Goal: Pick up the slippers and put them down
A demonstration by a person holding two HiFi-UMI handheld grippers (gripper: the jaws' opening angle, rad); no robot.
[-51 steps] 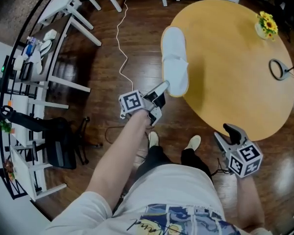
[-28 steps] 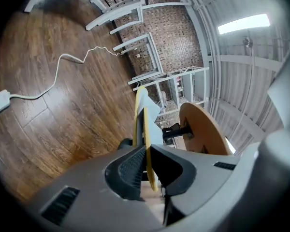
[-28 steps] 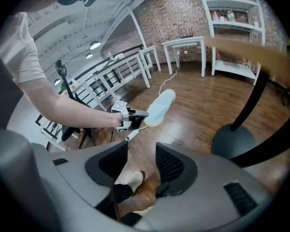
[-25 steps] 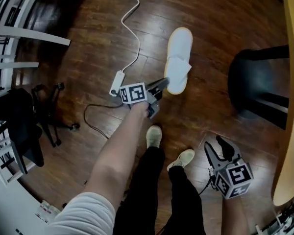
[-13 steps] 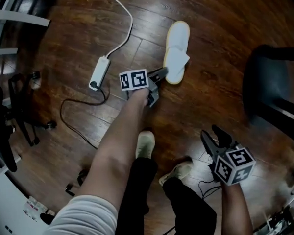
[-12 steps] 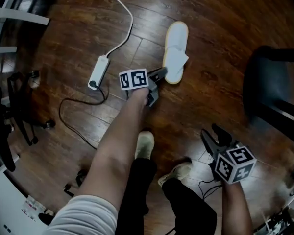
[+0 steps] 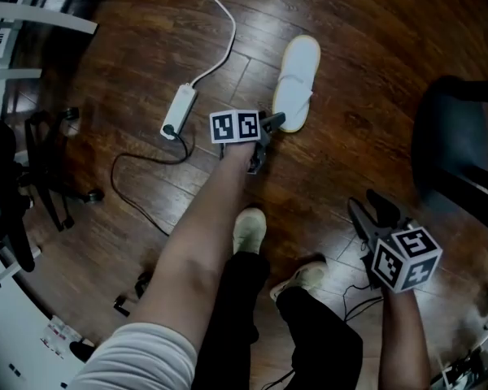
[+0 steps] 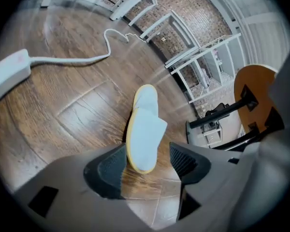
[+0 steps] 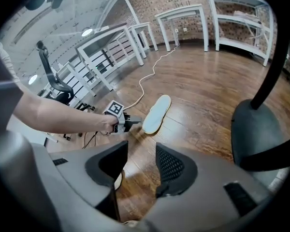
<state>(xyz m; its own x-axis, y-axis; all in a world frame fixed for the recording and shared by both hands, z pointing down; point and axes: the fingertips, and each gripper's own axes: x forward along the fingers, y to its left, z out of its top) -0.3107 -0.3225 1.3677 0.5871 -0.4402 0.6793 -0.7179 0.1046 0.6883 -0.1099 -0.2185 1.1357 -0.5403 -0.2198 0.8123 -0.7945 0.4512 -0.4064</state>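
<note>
One white slipper (image 7: 297,80) with a yellow sole edge lies on the dark wood floor. In the left gripper view the slipper (image 8: 145,129) has its near end between the jaws of my left gripper (image 8: 146,161). Those jaws are opening and the pads stand apart from it. In the head view the left gripper (image 7: 267,140) sits just below the slipper's near end. My right gripper (image 7: 374,208) hangs low at the right, open with only floor between its jaws (image 9: 141,166). Its view shows the slipper (image 9: 157,114) and the left gripper (image 9: 123,123) farther off.
A white power strip (image 7: 179,112) with its cable (image 7: 220,31) lies left of the slipper. A black chair base (image 7: 459,153) stands at the right. The person's shoes (image 7: 248,230) are below the left gripper. Chair castors (image 7: 57,193) and white table frames (image 9: 135,37) are farther off.
The left gripper carried the slipper from the table down to the floor, then its jaws parted and the slipper rests there. The right gripper came down too.
</note>
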